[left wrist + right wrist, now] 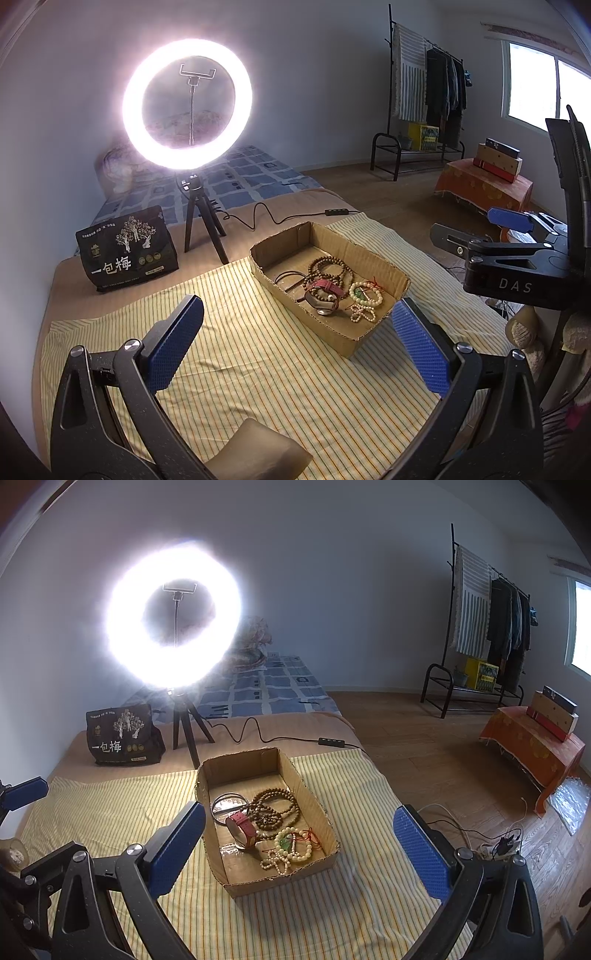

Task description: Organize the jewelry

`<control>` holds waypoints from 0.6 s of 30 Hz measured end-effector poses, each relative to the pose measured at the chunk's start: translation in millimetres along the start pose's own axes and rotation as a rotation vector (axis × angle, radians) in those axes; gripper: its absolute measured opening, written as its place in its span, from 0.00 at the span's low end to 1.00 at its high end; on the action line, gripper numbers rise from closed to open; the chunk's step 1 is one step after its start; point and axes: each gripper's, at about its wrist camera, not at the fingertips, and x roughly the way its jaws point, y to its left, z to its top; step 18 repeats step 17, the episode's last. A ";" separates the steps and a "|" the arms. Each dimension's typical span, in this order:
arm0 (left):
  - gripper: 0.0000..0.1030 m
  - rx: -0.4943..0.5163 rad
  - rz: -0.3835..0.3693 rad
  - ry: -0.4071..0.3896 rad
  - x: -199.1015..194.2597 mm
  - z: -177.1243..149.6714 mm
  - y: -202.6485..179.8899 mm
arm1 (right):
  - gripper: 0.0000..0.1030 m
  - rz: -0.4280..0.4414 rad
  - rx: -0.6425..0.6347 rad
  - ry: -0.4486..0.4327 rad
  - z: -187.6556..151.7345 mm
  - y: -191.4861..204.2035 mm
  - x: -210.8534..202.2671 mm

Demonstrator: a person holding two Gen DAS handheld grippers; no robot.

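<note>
Ahead of both grippers: cardboard box (317, 812) of jewelry (273, 823) on bed, long axis running away. Right gripper (299, 843) nearer, fingers wide; left gripper (297, 341) fingers wide, empty.

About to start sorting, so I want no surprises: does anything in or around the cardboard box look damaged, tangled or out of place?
The cardboard box has ragged, torn rims. Inside, the brown bead necklace, red-strapped watch and white bead bracelets lie heaped, overlapping one another. Nothing has spilled onto the striped cloth.
</note>
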 end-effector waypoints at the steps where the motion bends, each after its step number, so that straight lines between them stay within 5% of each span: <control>1: 1.00 0.000 0.000 0.000 0.0 0.1 0.0 | 1.00 0.000 0.000 0.000 -0.5 -0.1 -0.5; 18: 1.00 0.015 0.023 -0.024 -0.5 -6.0 -2.7 | 1.00 0.001 -0.005 0.007 -0.3 2.1 -1.0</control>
